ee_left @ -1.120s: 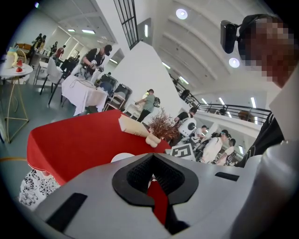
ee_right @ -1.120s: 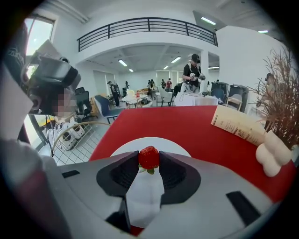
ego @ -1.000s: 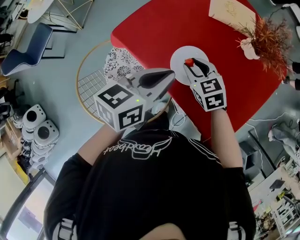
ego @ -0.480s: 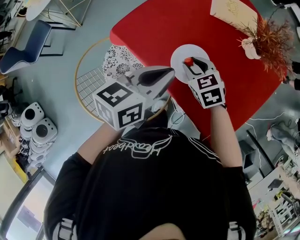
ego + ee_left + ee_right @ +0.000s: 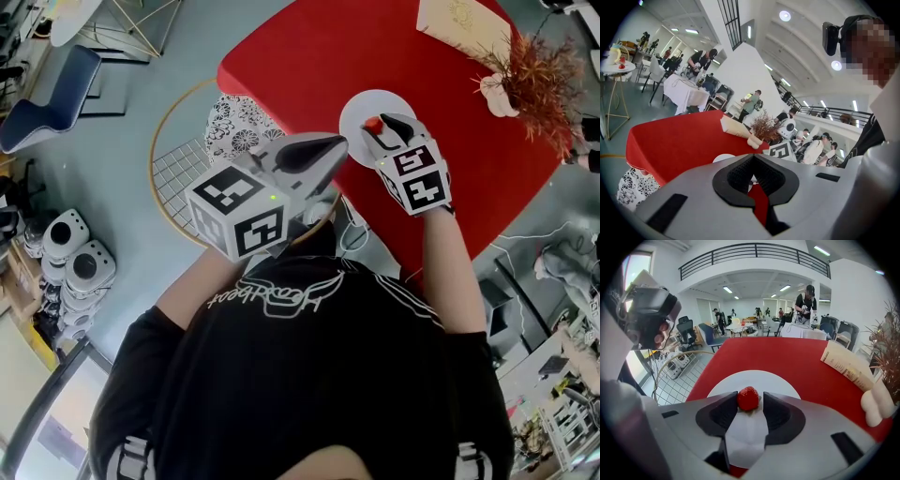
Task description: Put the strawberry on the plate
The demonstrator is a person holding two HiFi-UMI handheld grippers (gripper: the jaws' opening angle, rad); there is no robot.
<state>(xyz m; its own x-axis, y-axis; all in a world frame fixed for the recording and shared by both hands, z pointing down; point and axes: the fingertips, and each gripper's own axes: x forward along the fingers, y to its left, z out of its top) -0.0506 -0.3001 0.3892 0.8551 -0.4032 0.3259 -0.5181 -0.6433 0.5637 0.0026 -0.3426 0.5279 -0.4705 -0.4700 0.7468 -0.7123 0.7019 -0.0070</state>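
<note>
A small red strawberry (image 5: 373,125) lies on the round white plate (image 5: 367,101) near the front edge of the red table (image 5: 300,56). My right gripper (image 5: 382,126) hangs over the plate with the strawberry (image 5: 747,398) between its jaw tips. The jaws are opening: the left pad is at the fruit and a thin gap shows on the right. The plate (image 5: 754,377) fills the space under the jaws. My left gripper (image 5: 341,146) is held off the table's front edge, close to my chest, shut and empty. In the left gripper view the left gripper (image 5: 753,156) points over the table.
A cream booklet (image 5: 461,22) and a pale vase of dried reddish twigs (image 5: 532,73) sit at the table's far right. A gold wire side table (image 5: 186,169) with patterned cloth stands left of the table. White round robots (image 5: 73,251) rest on the floor at the left.
The right gripper has shifted slightly toward the plate's middle with the strawberry between its tips. The left gripper has hardly moved.
</note>
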